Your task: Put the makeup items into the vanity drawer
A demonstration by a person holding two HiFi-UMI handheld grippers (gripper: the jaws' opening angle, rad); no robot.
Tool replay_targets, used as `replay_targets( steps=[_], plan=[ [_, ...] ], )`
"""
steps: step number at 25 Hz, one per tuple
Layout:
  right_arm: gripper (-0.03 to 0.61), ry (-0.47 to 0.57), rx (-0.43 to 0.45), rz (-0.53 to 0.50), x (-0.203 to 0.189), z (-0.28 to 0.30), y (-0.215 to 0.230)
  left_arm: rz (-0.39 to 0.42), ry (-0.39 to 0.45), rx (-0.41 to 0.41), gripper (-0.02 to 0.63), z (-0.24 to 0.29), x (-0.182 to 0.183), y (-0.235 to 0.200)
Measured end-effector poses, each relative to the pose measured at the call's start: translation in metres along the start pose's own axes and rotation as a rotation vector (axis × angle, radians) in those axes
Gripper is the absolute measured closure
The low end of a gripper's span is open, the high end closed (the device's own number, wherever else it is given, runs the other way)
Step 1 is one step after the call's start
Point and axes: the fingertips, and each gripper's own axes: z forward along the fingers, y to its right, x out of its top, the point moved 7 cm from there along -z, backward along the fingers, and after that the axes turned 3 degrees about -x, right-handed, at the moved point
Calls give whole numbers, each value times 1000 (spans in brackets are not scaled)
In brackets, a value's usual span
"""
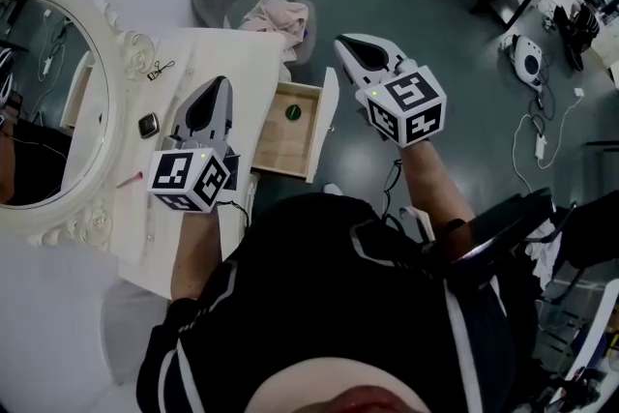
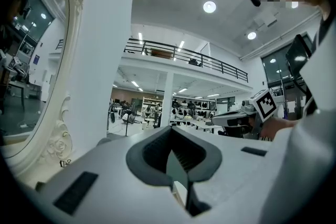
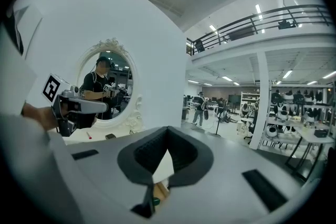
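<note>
The white vanity (image 1: 208, 53) has its wooden drawer (image 1: 280, 150) pulled out to the right, with a small green round item (image 1: 293, 111) lying inside. On the tabletop lie a dark square compact (image 1: 147, 125), a thin red stick (image 1: 129, 180) and a black clip (image 1: 160, 69). My left gripper (image 1: 218, 83) hovers over the tabletop beside the drawer, shut and empty. My right gripper (image 1: 341, 41) is held above the drawer's outer end, also shut with nothing in it. In the right gripper view the compact (image 3: 109, 136) and the stick (image 3: 88, 135) show below the mirror (image 3: 107, 86).
An oval ornate mirror (image 1: 44, 102) stands along the vanity's left edge. A grey chair with pink cloth (image 1: 278, 14) sits beyond the table. Cables and a white device (image 1: 527, 58) lie on the floor at right. The person's dark-clothed body fills the lower frame.
</note>
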Motion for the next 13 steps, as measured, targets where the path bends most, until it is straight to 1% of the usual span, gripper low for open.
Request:
replay_targets(
  steps=[3, 9, 13],
  plan=[
    [574, 2, -4, 7, -1, -1, 0, -8, -4, 4, 611, 0, -2, 0],
    [574, 3, -11, 19, 0, 0, 4, 15, -1, 28, 611, 2, -1, -1],
    [574, 0, -7, 23, 0, 3, 5, 10, 1, 52, 611, 1, -1, -3]
  ],
)
